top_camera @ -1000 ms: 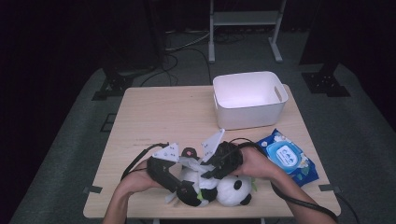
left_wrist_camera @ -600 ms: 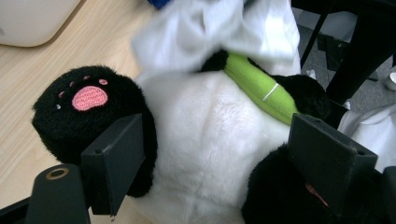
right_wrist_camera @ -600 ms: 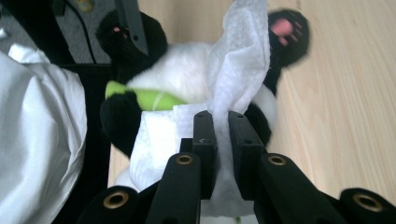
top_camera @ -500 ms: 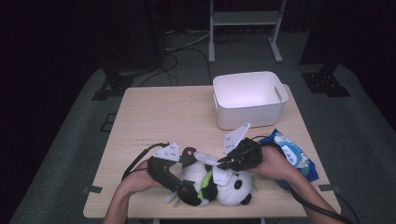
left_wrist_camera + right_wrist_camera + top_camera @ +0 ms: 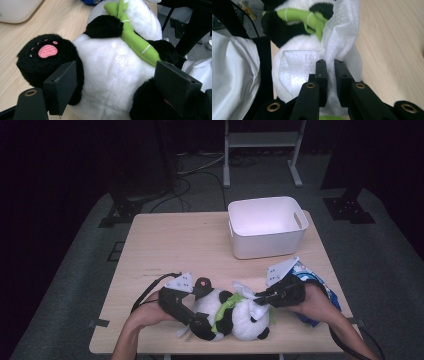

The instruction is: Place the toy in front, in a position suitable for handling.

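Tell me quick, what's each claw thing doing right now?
Left gripper: jaws clamped around the panda plush.
Right gripper: jaws just closed, pinching a white wipe.

— What kind of room is this looking like?
— A dark test lab. Cables (image 5: 195,170) are lying on grey carpet, top middle, beside a metal stand (image 5: 262,145).
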A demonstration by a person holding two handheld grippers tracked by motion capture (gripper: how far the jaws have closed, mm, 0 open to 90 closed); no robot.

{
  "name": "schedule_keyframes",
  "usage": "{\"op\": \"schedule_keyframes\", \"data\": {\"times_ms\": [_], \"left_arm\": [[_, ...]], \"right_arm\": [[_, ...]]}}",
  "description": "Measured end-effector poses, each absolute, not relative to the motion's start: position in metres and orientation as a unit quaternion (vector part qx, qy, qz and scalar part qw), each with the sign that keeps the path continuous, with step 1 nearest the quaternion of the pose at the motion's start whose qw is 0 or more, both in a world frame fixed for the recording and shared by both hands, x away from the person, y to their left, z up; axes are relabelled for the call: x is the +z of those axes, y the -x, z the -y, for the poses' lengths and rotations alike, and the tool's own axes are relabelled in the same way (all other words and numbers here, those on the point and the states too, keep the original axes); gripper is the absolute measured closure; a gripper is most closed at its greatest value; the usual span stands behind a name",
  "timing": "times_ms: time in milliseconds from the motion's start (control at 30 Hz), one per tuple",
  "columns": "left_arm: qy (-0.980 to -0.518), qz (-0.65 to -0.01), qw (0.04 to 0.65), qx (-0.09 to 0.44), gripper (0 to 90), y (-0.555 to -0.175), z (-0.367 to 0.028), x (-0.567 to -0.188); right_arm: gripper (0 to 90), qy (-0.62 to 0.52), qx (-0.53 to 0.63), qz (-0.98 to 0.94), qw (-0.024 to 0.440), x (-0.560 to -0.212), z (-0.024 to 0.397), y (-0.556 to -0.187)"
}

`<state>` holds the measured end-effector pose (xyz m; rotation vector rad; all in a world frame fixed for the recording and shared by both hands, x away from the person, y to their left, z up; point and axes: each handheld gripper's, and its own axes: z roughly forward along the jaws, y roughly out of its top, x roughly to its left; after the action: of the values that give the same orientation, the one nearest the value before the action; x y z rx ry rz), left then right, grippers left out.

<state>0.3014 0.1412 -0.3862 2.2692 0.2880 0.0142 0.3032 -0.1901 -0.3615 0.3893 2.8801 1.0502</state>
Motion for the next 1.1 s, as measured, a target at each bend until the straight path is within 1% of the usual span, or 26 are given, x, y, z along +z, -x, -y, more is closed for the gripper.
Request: {"op": "schedule_keyframes", "data": {"times_ms": [100, 200, 367, 700, 967, 1100], "left_arm": [[-0.903, -0.115, 0.413, 0.006, 18.0, -0.301, -0.141, -0.386], [-0.903, -0.115, 0.413, 0.007, 18.0, -0.301, -0.141, -0.386], [-0.903, -0.115, 0.415, 0.006, 18.0, -0.301, -0.141, -0.386], [-0.903, -0.116, 0.414, 0.005, 18.0, -0.301, -0.141, -0.387], [-0.903, -0.115, 0.414, 0.005, 18.0, -0.302, -0.14, -0.387], [-0.902, -0.114, 0.415, 0.003, 18.0, -0.302, -0.141, -0.388]], "right_arm": [[81.7, -0.141, 0.339, -0.93, 0.02, -0.366, 0.196, -0.303], [81.7, -0.145, 0.337, -0.93, 0.026, -0.367, 0.2, -0.306], [81.9, -0.158, 0.329, -0.931, 0.021, -0.371, 0.196, -0.314], [82.2, -0.164, 0.317, -0.934, 0.015, -0.374, 0.205, -0.313], [82.1, -0.169, 0.342, -0.924, 0.024, -0.369, 0.191, -0.321], [82.2, -0.163, 0.335, -0.928, 0.025, -0.371, 0.185, -0.322]]}}
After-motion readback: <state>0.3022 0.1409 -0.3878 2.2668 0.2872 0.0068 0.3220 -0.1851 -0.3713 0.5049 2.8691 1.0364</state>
